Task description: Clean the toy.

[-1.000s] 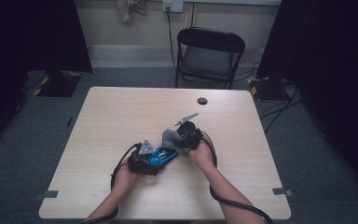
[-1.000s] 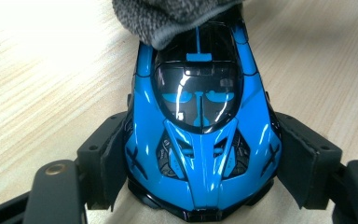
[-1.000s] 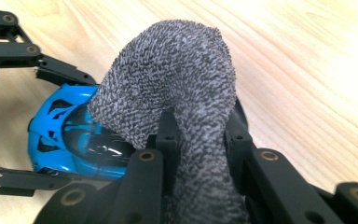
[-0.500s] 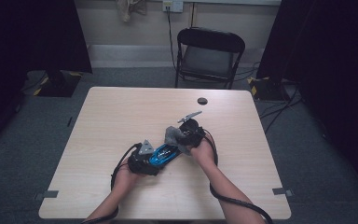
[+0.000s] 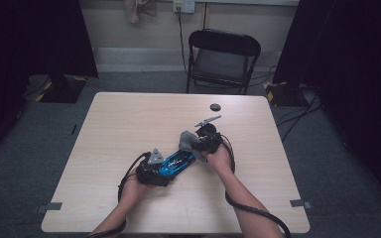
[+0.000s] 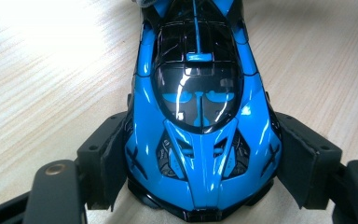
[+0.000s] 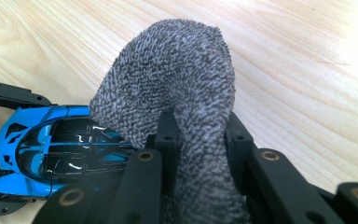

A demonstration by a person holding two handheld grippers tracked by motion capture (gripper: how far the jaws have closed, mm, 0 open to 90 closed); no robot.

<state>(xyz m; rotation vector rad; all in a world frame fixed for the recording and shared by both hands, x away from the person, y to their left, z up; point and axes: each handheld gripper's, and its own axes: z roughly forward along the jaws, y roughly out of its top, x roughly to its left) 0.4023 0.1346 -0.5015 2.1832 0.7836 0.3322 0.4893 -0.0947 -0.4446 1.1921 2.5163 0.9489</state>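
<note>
Desk (image 5: 129, 124) is carrying a blue toy car (image 5: 177, 161) near centre; left hand-held gripper (image 5: 164, 167) is gripping its nose at 7 o'clock, right hand-held gripper (image 5: 194, 145) at 1 o'clock. Left gripper view: pads (image 6: 114, 161) are pressing the car's (image 6: 200, 121) flanks. Right gripper view: jaws are pinching a grey cloth (image 7: 177, 88) draping over the car's (image 7: 42, 144) tail.

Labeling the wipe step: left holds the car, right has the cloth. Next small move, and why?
Probably draw the grey cloth along the blue toy car roof. The right gripper pinches the cloth at the car's rear, while the left gripper clamps the nose on the table.
</note>
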